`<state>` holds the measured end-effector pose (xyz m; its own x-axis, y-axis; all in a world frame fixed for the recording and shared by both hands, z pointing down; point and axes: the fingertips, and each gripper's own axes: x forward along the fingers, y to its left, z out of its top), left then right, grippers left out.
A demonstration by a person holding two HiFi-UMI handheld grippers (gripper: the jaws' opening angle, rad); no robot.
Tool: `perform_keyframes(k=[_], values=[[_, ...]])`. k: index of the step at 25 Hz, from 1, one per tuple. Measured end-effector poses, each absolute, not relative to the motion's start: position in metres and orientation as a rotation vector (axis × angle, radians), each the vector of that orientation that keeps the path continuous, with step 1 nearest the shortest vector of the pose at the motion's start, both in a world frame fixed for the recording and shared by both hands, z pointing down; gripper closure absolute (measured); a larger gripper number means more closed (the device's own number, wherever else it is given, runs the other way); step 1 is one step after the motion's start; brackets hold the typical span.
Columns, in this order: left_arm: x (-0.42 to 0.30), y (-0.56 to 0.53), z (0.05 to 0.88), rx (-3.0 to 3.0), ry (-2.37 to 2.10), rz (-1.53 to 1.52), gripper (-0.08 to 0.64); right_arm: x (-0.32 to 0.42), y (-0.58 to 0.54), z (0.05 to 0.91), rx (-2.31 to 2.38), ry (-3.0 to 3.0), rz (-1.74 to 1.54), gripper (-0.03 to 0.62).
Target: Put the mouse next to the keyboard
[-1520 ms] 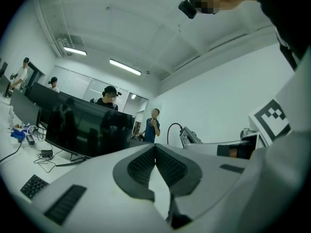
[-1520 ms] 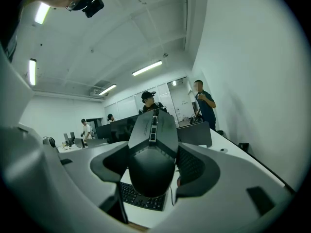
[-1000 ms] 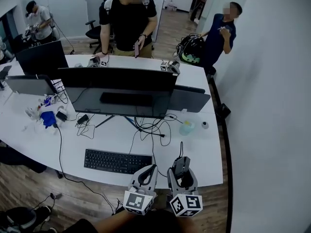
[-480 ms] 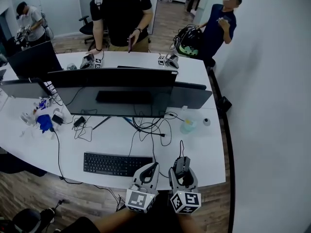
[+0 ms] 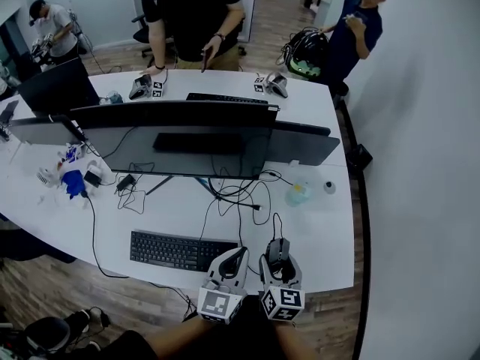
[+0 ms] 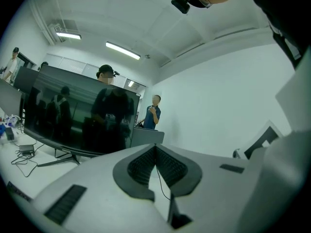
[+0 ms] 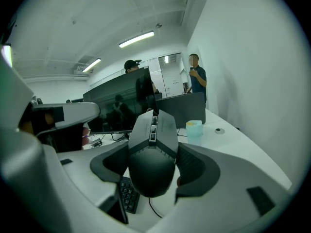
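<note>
Mouse (image 7: 150, 154) clamped in right claw (image 5: 280, 259), over near edge of counter (image 5: 322, 246), at 3 o'clock from keyboard (image 5: 182, 250). Left claw (image 5: 234, 261) jaws together, empty.

Bright, even light from ceiling strip lamps (image 6: 123, 50); faint shadows on counter (image 5: 315, 246). Gripper views: heavy fisheye, black vignette at corners, near parts soft. Ppl reflected in monitor (image 6: 73, 115) glass; mouse (image 7: 151, 149) dark, slightly out of focus. Head view sharp, cool tint.

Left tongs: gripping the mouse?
No, the left tongs are closed with nothing between them; the mouse sits in the right tongs.
</note>
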<state>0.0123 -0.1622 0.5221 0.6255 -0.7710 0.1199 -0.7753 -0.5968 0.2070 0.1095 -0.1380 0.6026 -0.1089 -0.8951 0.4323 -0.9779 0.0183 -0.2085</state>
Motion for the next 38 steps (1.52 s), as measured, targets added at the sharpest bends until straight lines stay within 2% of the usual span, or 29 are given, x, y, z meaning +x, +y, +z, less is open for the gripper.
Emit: perform_keyframes(k=[21,38], values=[[0.013,-0.196,0.560,2.484,-1.382,0.173,0.548,0.125,-0.169,0.791,1.590,-1.872,0.861,0.288],[0.002,-0.210,0.570,2.438,-1.426,0.208,0.548,0.122,-0.171,0.835,1.489,-1.740,0.885,0.285]])
